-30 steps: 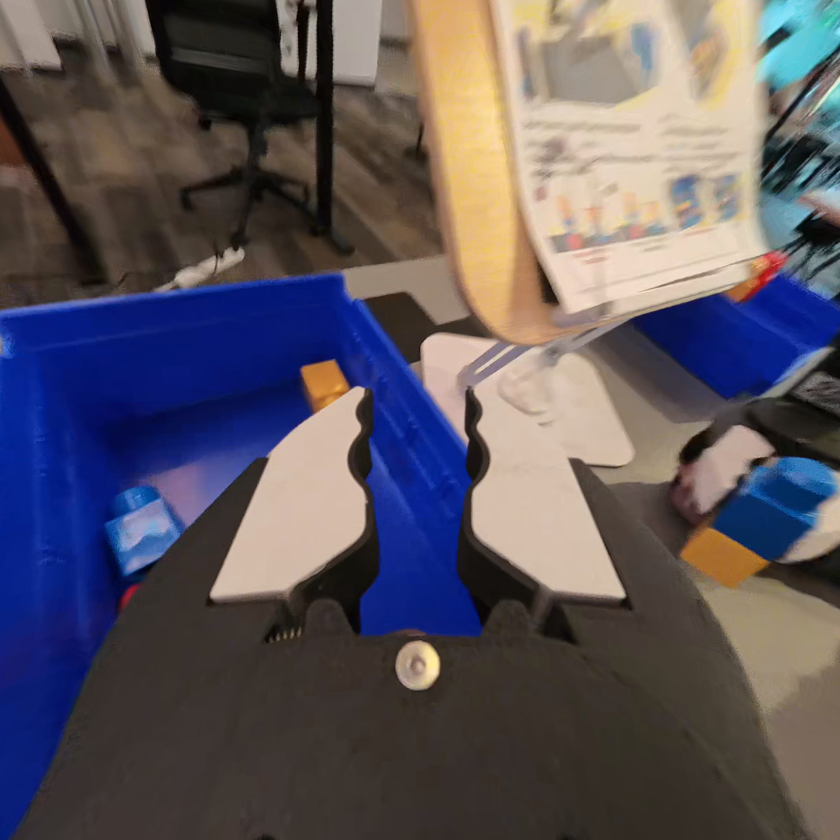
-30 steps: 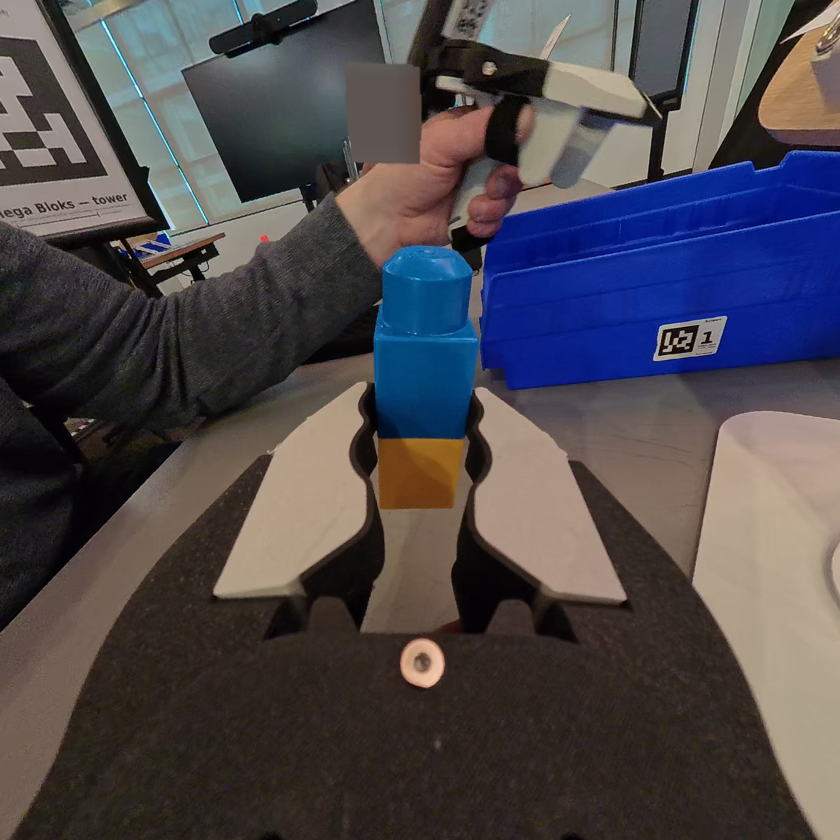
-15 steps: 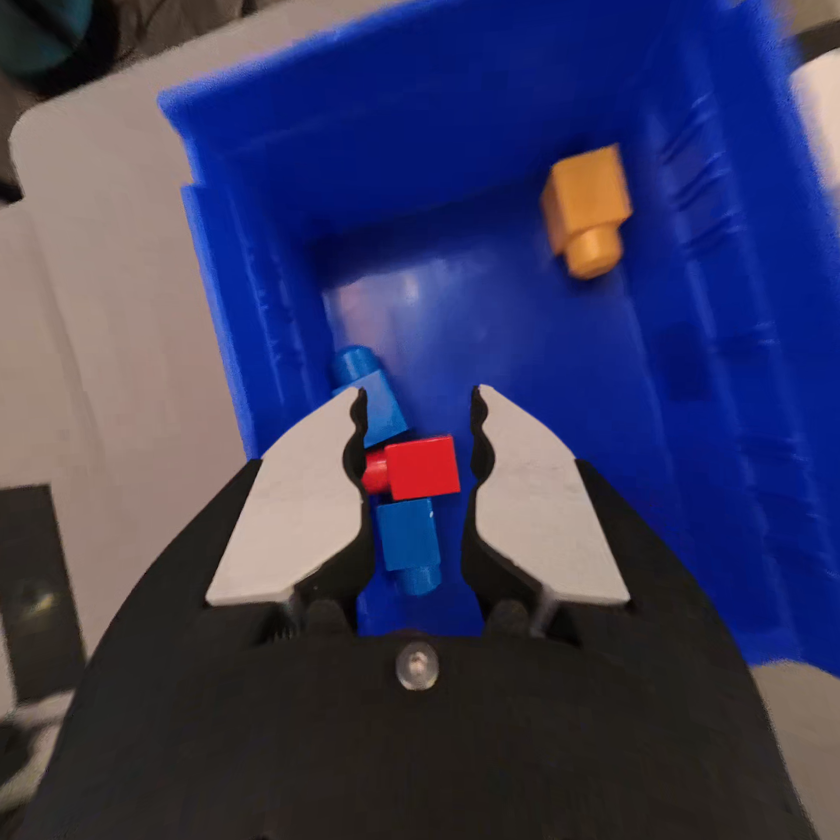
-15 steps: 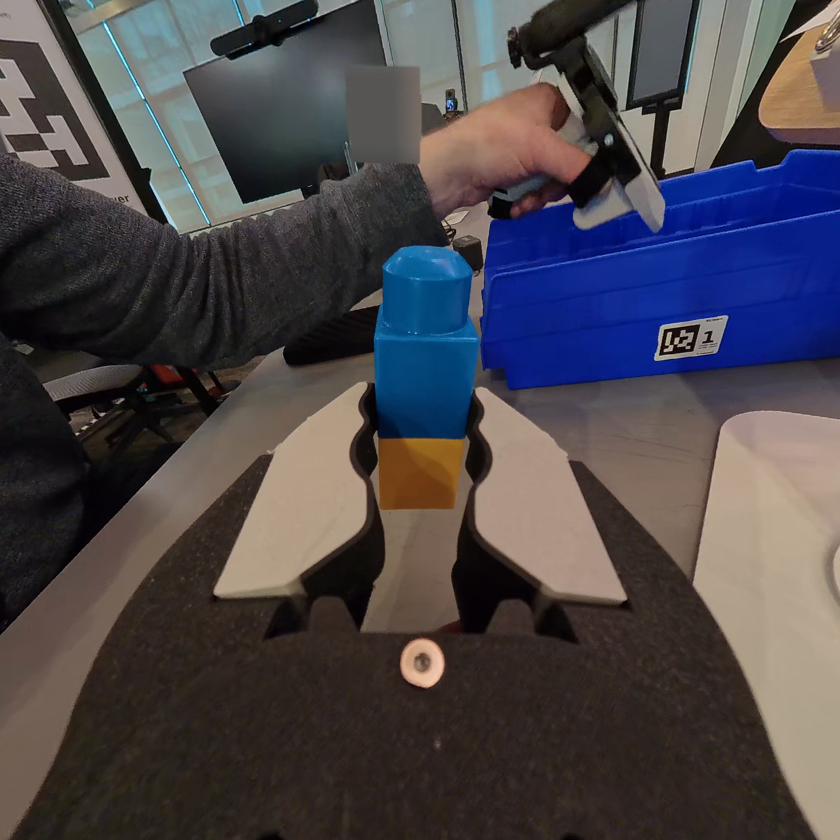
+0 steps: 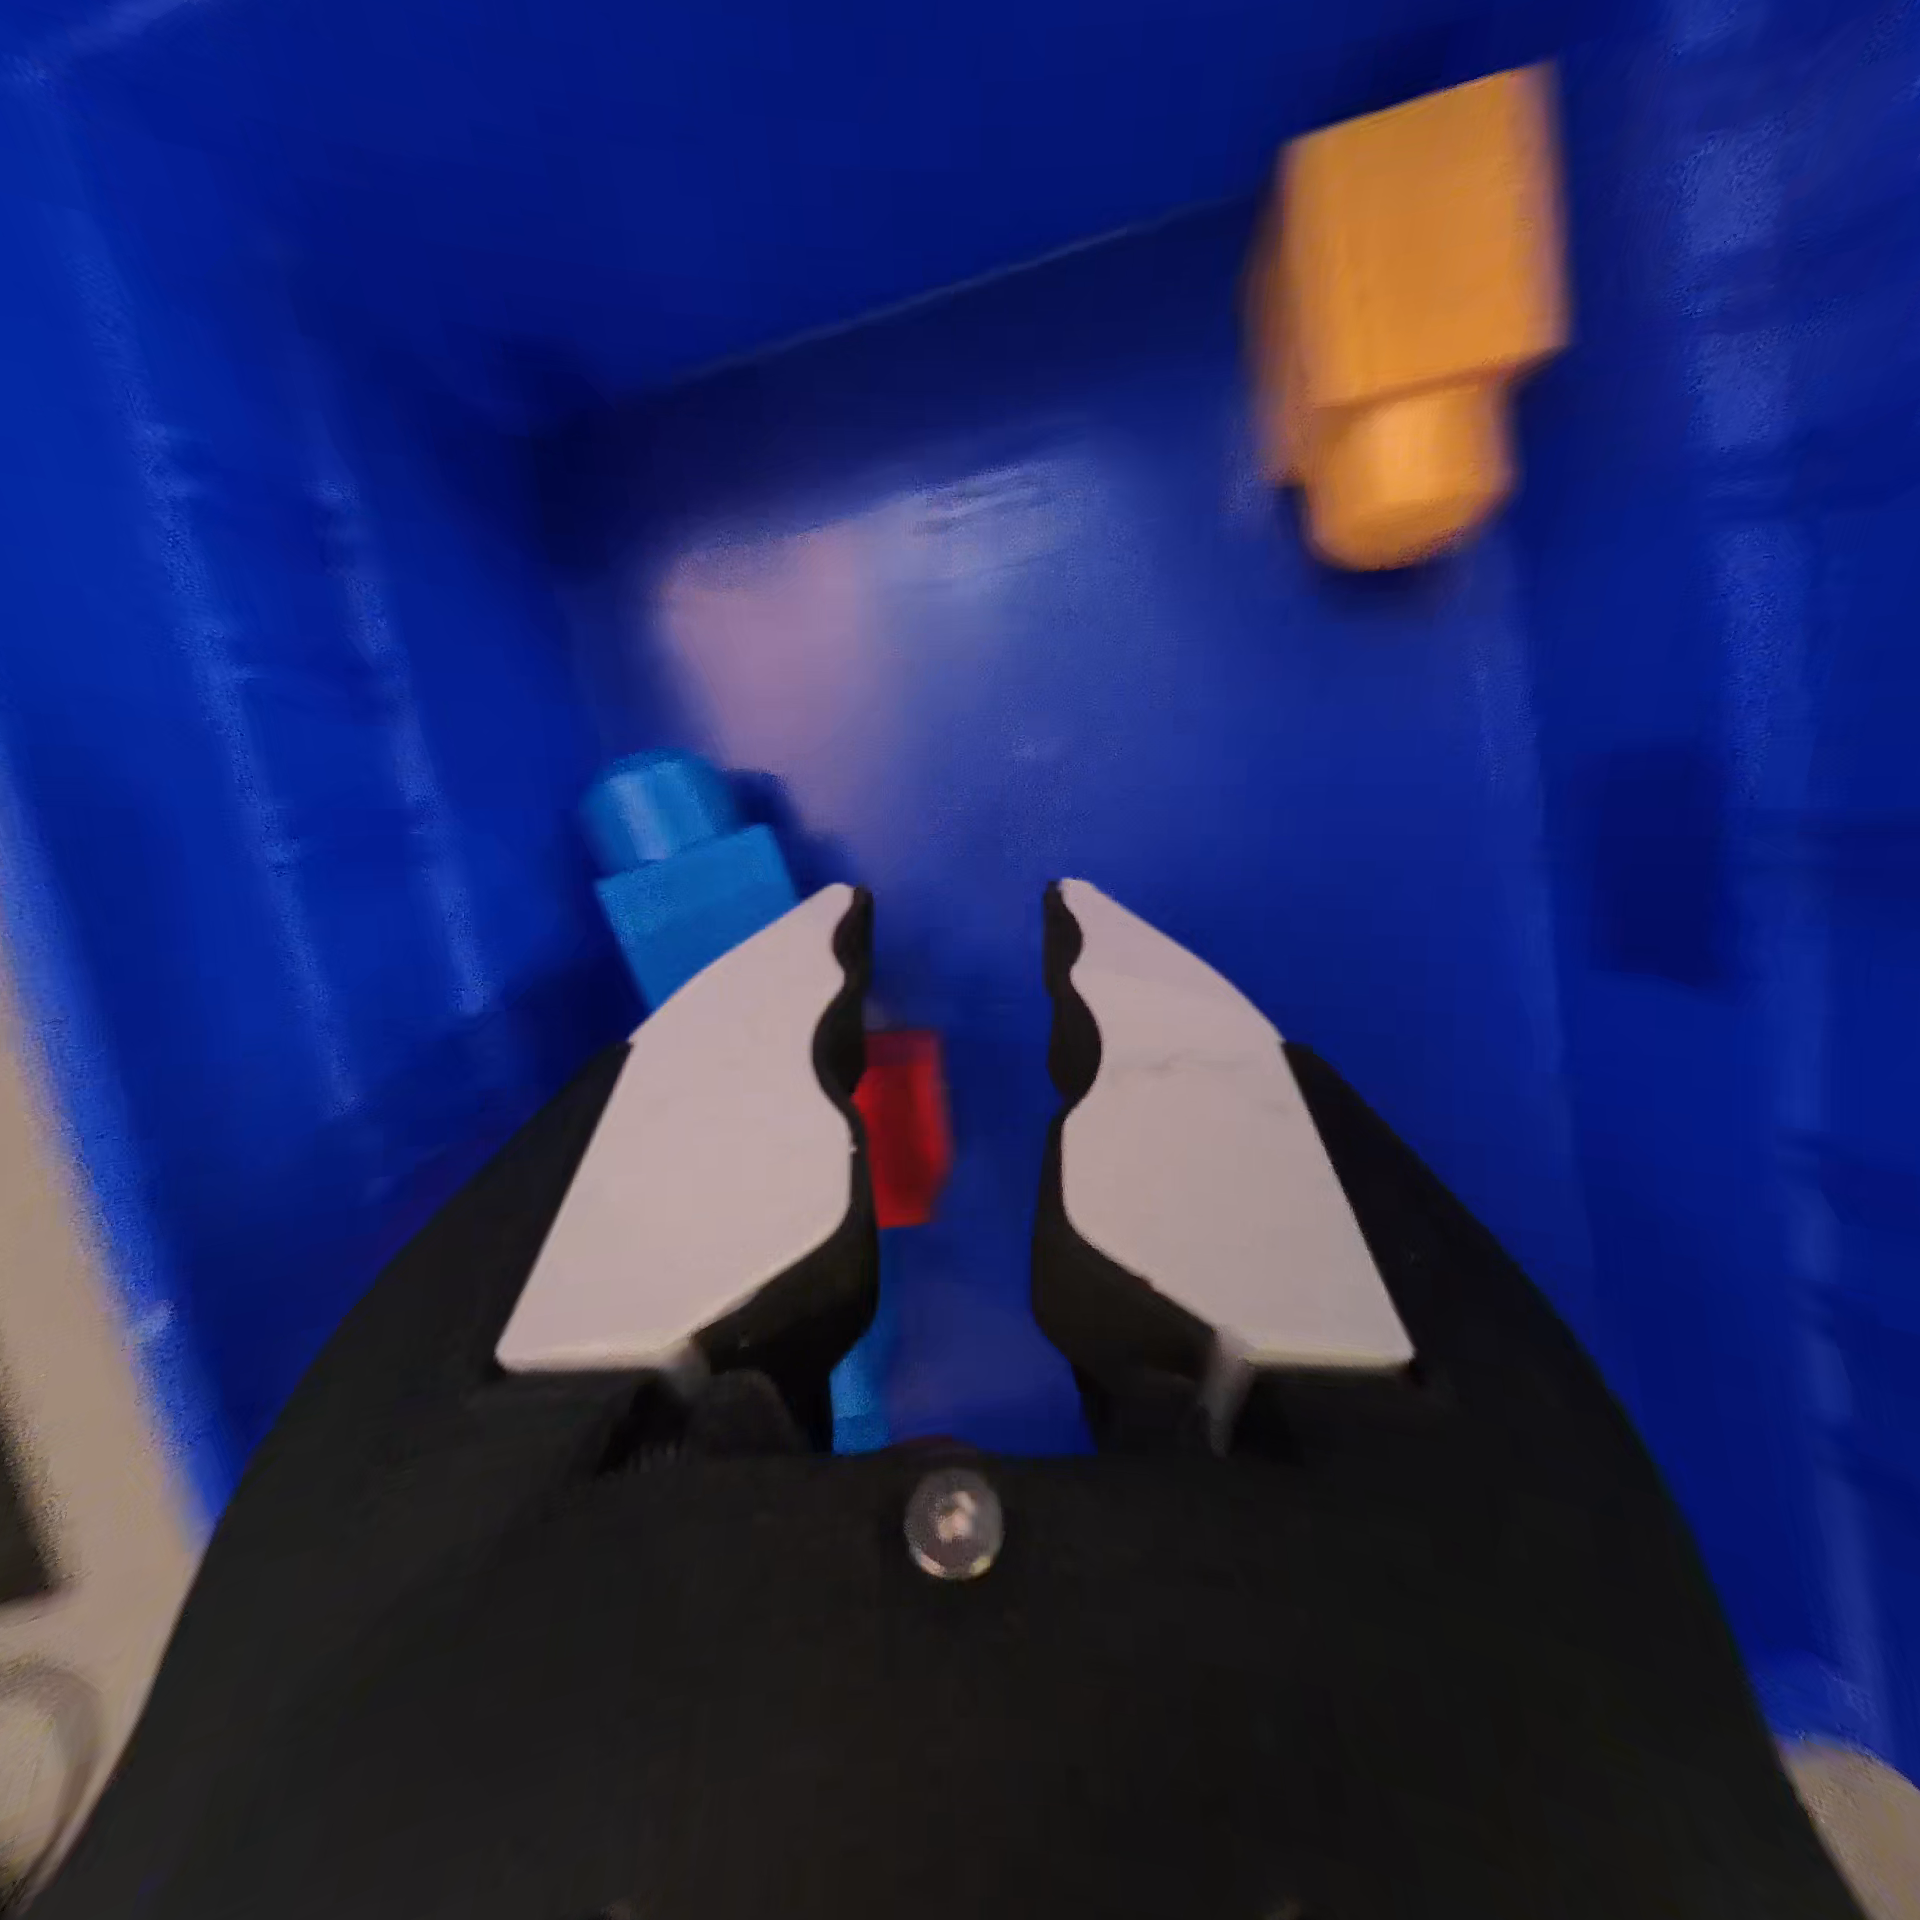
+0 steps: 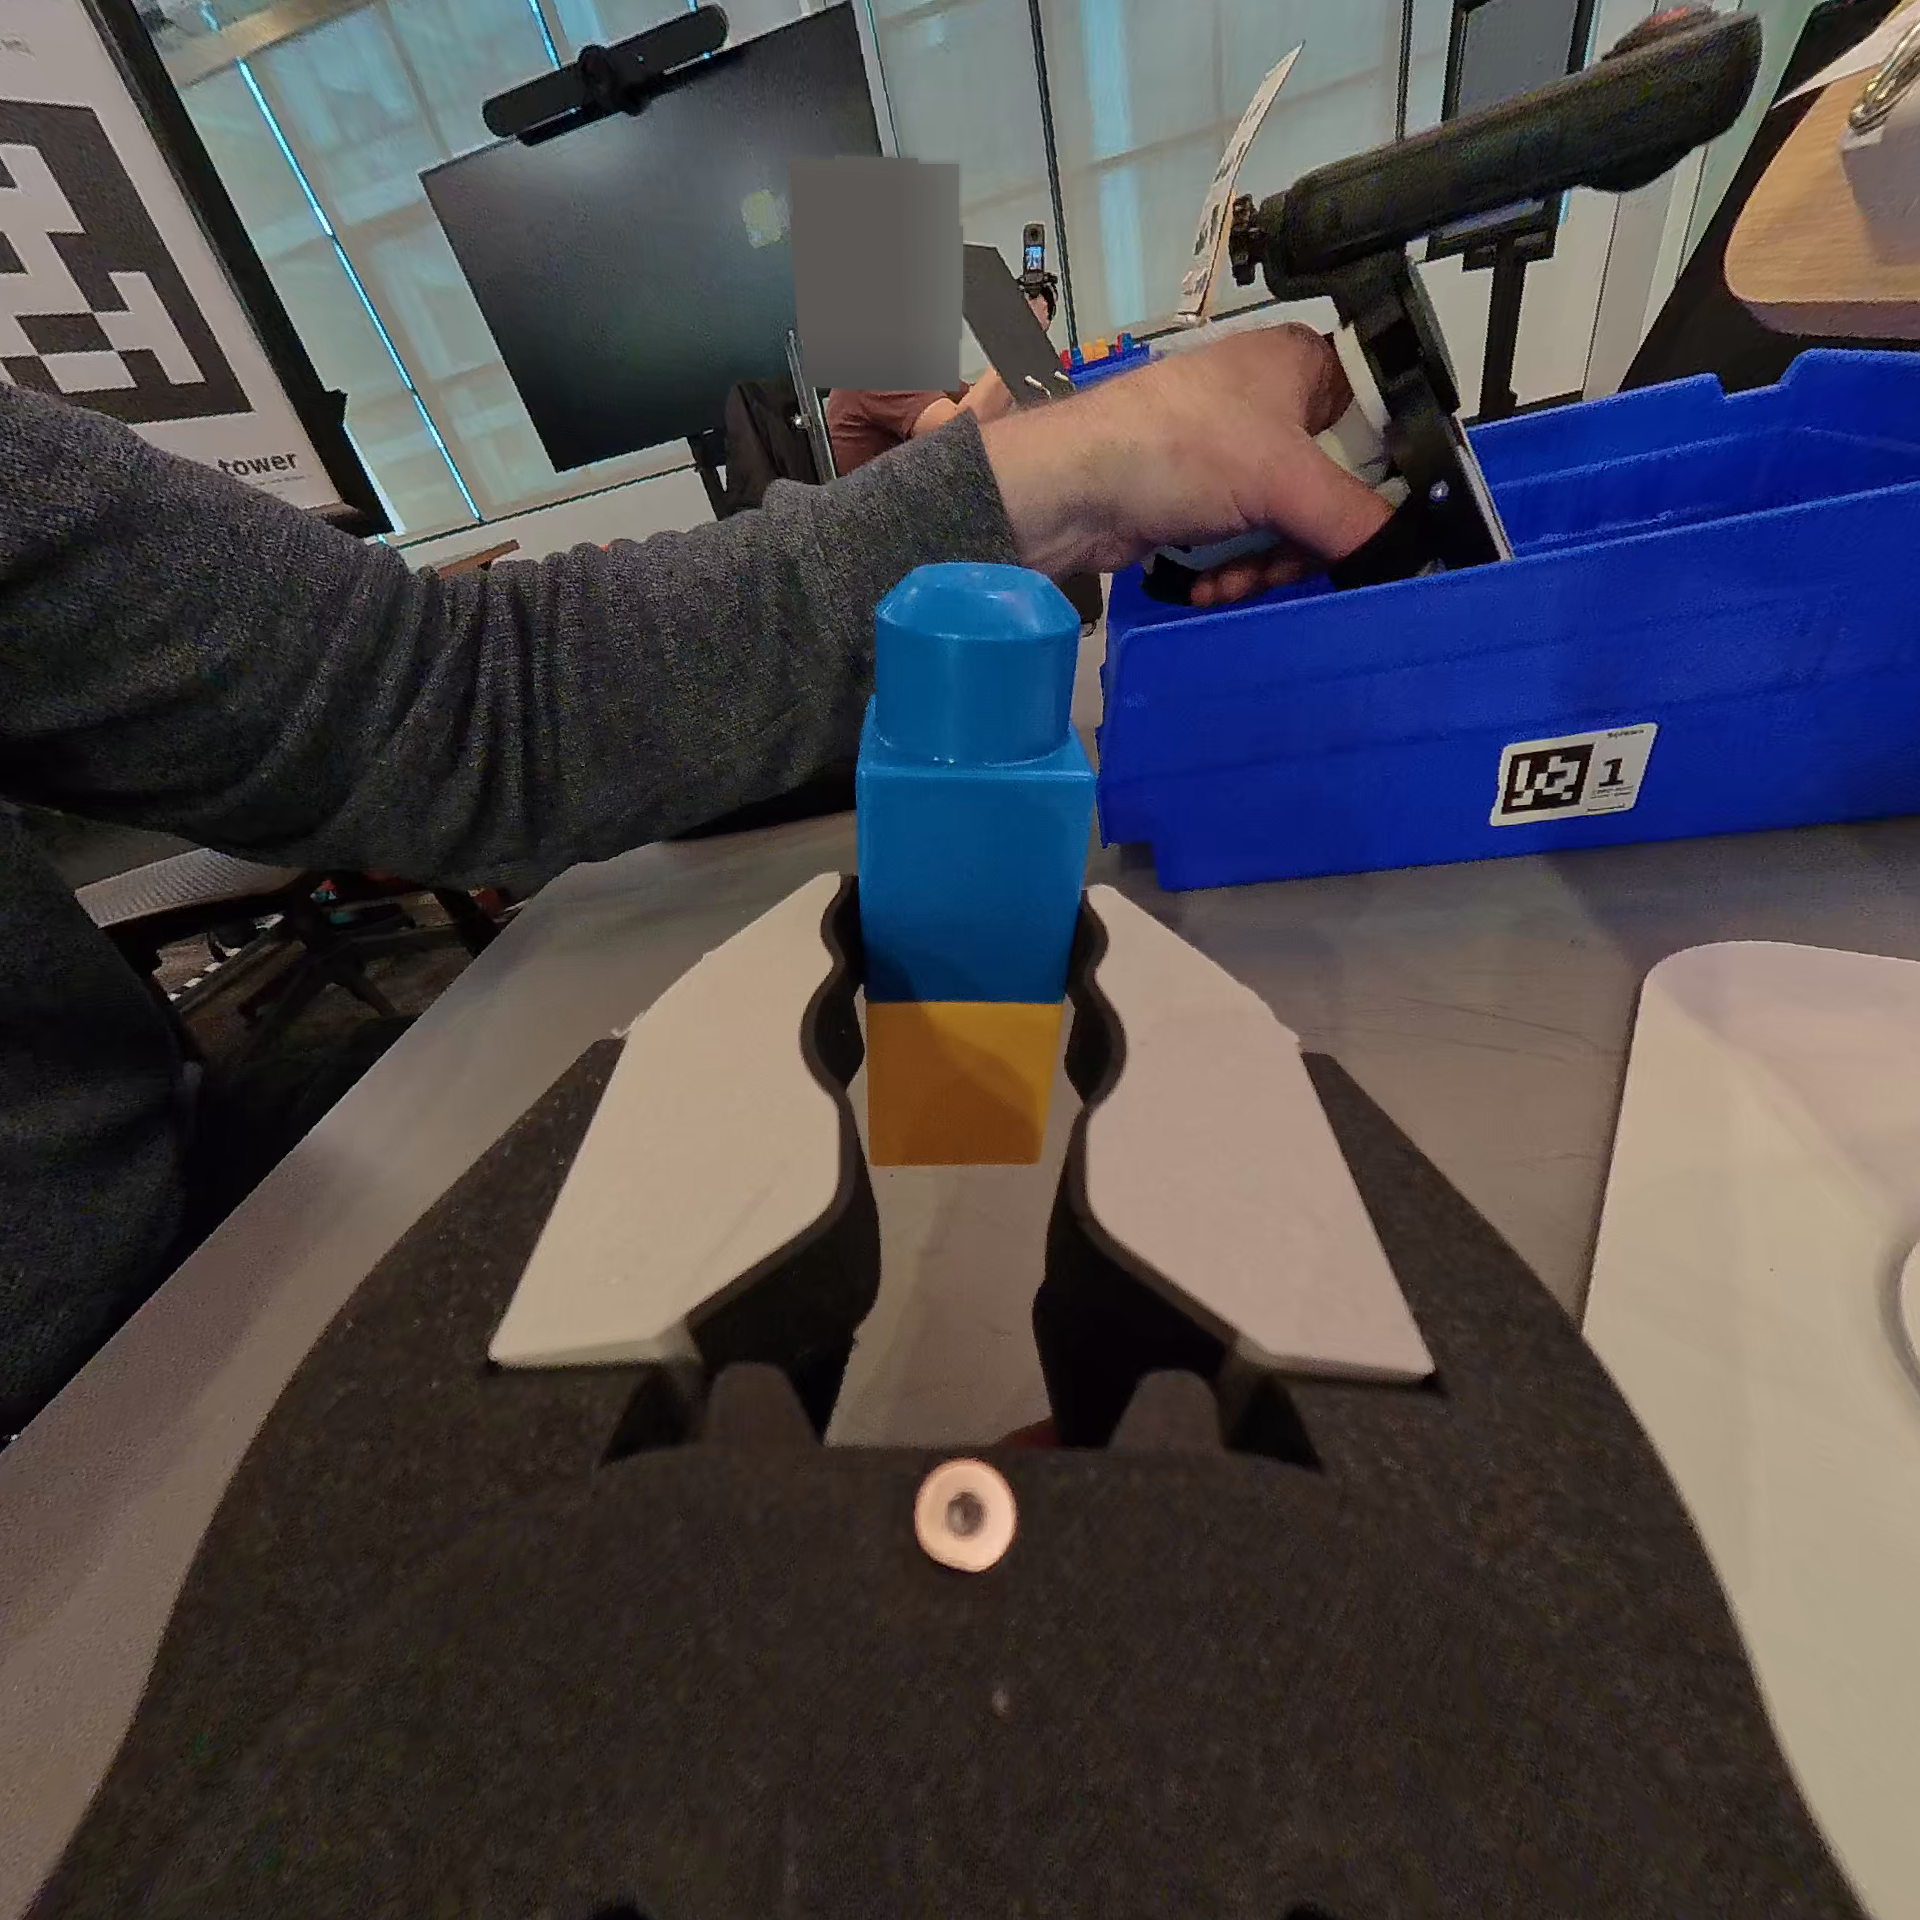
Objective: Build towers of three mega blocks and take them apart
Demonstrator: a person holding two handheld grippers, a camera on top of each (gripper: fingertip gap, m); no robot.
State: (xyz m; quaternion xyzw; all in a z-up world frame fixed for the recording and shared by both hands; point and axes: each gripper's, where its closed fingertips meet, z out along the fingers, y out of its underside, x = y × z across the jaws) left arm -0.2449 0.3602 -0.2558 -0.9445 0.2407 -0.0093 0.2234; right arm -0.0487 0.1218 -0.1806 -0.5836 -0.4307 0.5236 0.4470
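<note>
1. My left tool [image 5: 951,904] points down into the blue bin [image 5: 260,520]; its fingers are spread with nothing between them. The whole left wrist view is smeared by motion blur, so edges are soft.
2. Under the left finger a red block [image 5: 902,1132] shows only as a sliver; most of it is hidden.
3. A blue block [image 5: 686,883] lies on its side by the bin's left wall, its lower end covered by the same finger. Another strip of blue [image 5: 857,1397] shows near the tool's base; I cannot tell whether it is a separate block.
4. One orange block [image 5: 1408,301] lies near the far right corner of the bin floor, blurred.
5. My right tool [image 6: 961,914] pinches a two-block stack upright over the grey worktop [image 6: 1403,997]: one blue block on top [image 6: 971,831], one yellow block below [image 6: 961,1081]. Whether its base touches the worktop I cannot tell.
6. In the right wrist view the bin [image 6: 1351,748] stands well beyond the stack; the person's hand [image 6: 1195,457] holds the left tool inside it, tips hidden by the wall.
7. A white mat [image 6: 1766,1247] is cut off at the right edge.
</note>
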